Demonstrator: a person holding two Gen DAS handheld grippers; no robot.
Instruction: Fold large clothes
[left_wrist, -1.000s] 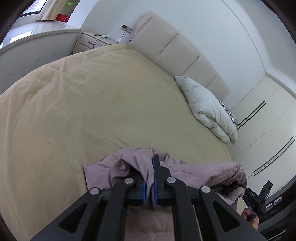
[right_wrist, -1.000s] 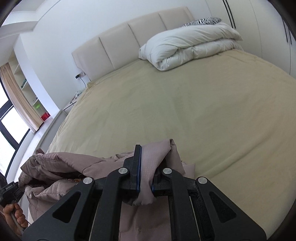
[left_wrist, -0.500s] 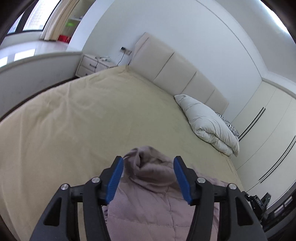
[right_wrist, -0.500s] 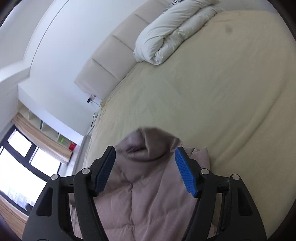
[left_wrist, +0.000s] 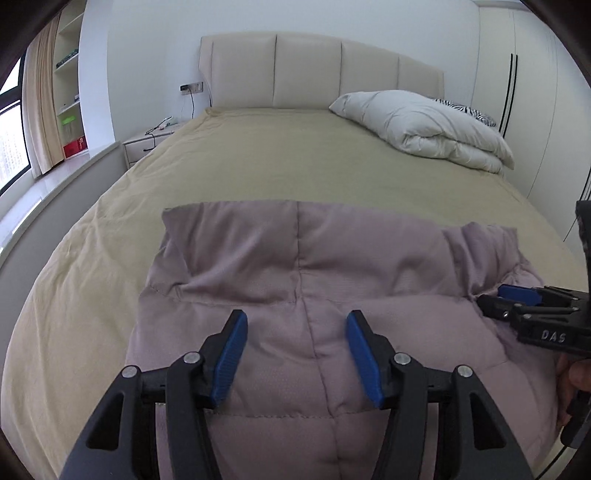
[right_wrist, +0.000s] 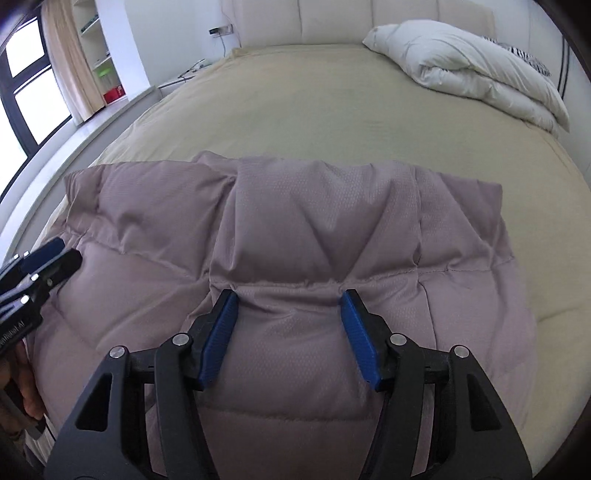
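Lying flat near the bed's (left_wrist: 258, 166) foot edge, the quilted jacket (left_wrist: 332, 280) sits under both hand-held grippers (left_wrist: 295, 350) (right_wrist: 288, 332), jaws spread.

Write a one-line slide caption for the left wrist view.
Open left tongs hover over a mauve quilted garment spread on the beige bed, right tongs at its edge.

One mauve quilted padded garment (left_wrist: 332, 280), one folded white duvet (left_wrist: 424, 129), one zebra-striped pillow (left_wrist: 469, 110), two black blue-padded grippers.
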